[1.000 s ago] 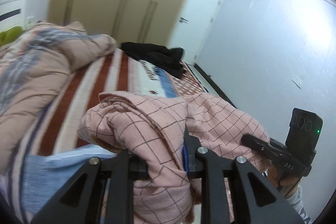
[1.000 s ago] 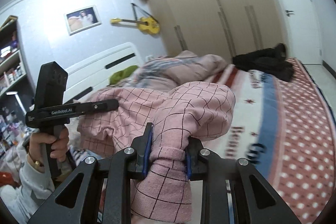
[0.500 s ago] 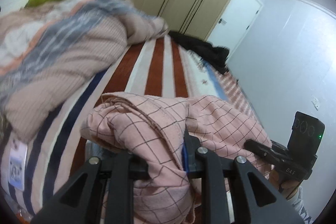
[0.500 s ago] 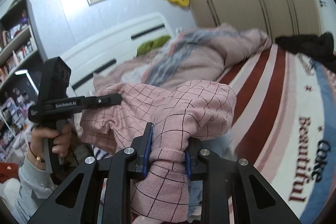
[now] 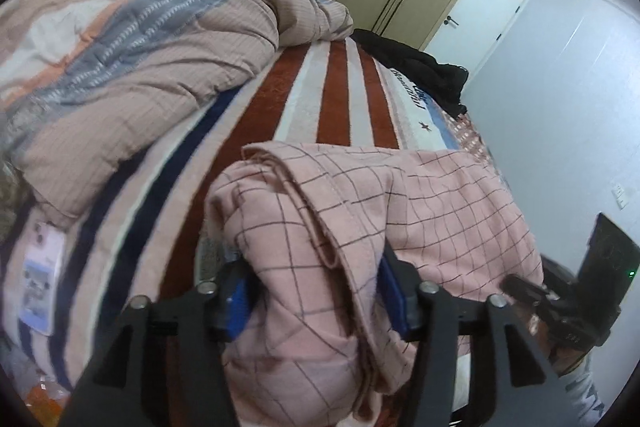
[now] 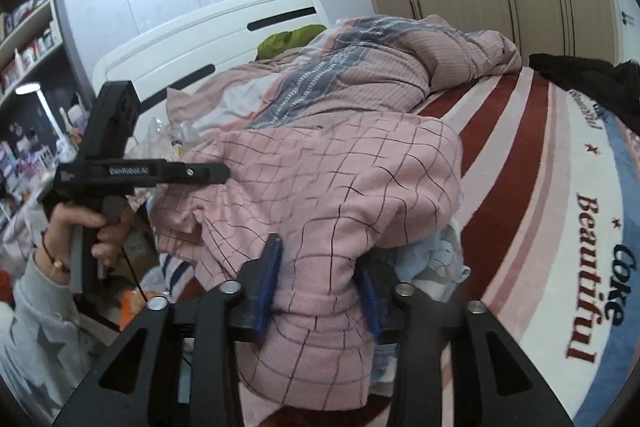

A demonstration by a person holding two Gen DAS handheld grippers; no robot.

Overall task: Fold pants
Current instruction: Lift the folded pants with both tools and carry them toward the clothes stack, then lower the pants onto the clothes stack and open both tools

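Pants (image 5: 400, 211), pink and checked, sat at frame bottom between both grippers' just-opened, loosened jaws; bunched cloth could slump unevenly onto the bed (image 5: 336, 95).

The striped bedspread (image 6: 568, 227) carries the words "Coke Beautiful" in dark lettering. The left gripper (image 6: 216, 171) bears a white marking on its side arm, blurred, apparently "GenRobot.AI". A card (image 5: 40, 279) on the bed shows print, illegible.
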